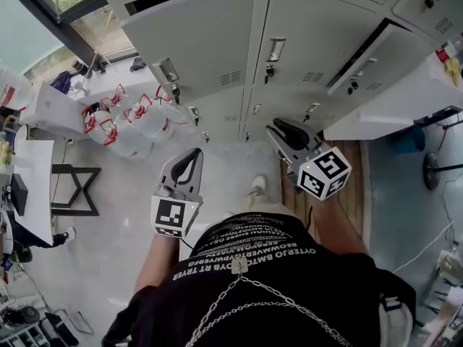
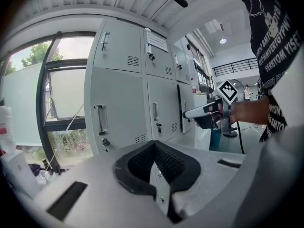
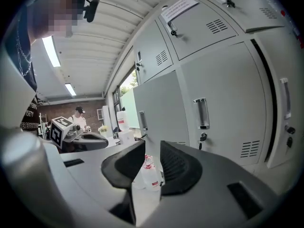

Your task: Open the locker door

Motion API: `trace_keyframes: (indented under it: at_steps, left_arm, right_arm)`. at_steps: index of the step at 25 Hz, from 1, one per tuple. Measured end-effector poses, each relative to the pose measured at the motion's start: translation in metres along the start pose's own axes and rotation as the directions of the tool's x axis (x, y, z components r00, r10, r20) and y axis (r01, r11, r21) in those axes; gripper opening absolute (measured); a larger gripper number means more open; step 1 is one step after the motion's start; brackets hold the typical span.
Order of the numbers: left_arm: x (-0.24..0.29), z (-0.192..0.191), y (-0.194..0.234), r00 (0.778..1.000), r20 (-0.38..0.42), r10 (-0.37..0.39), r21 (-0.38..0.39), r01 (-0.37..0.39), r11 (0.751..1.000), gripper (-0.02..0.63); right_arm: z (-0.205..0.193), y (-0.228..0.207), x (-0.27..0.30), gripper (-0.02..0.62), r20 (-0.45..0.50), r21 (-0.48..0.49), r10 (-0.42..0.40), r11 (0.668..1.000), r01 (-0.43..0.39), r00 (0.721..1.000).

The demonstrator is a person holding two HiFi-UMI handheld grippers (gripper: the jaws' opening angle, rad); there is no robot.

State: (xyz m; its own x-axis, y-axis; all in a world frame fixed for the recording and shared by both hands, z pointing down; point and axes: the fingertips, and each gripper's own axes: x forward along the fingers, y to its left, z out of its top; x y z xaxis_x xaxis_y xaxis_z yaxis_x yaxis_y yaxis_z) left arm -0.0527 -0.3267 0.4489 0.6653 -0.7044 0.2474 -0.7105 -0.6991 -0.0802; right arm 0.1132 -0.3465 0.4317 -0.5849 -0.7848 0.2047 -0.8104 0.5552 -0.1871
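Head view shows both grippers held out toward the closed locker door (image 1: 311, 35), well short of its upright handle (image 1: 275, 49). The left gripper (image 1: 195, 153) has its jaws only a slit apart. The right gripper (image 1: 275, 130) stands wider, and both are empty.

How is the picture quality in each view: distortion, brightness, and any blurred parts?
Head view: sharp and evenly lit, with the locker doors bowed by the wide lens. Left gripper view: strong fisheye with black corners, and the window is washed out. Right gripper view: same fisheye and dark corners, and the ceiling lamp glares.
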Motion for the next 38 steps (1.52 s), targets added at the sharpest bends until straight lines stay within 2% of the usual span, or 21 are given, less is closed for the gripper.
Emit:
trace_keyframes:
  at_steps: [5,10,18,24,31,38]
  left_arm:
    - [0.03,0.009,0.009,1.0,0.0,0.016,-0.005,-0.016,1.0,0.003]
    - [0.048,0.022,0.025,0.997,0.009,0.076,-0.013,-0.076,0.997,0.003]
    - [0.049,0.02,0.042,0.983,-0.035,0.18,-0.029,-0.181,0.983,0.003]
    - [0.047,0.017,0.049,0.968,-0.064,0.242,-0.046,-0.246,0.968,0.003]
    - [0.051,0.029,0.051,0.964,-0.063,0.257,-0.025,-0.259,0.966,0.003]
    - [0.042,0.024,0.047,0.966,-0.077,0.248,-0.019,-0.25,0.968,0.003]
  right_arm:
    - [0.014,-0.029,0.02,0.097,-0.001,-0.01,0.021,1.0,-0.021,1.0]
    - [0.029,-0.063,0.037,0.097,0.005,-0.029,0.035,0.999,-0.035,0.999]
    - [0.049,-0.112,0.078,0.091,0.025,-0.043,0.015,0.999,-0.014,1.0]
    - [0.054,-0.142,0.106,0.106,0.023,-0.035,-0.039,0.999,0.039,0.999]
    - [0.057,-0.158,0.126,0.146,0.03,-0.012,-0.07,0.997,0.071,0.997]
    - [0.058,-0.153,0.136,0.163,0.036,-0.008,-0.102,0.995,0.103,0.994]
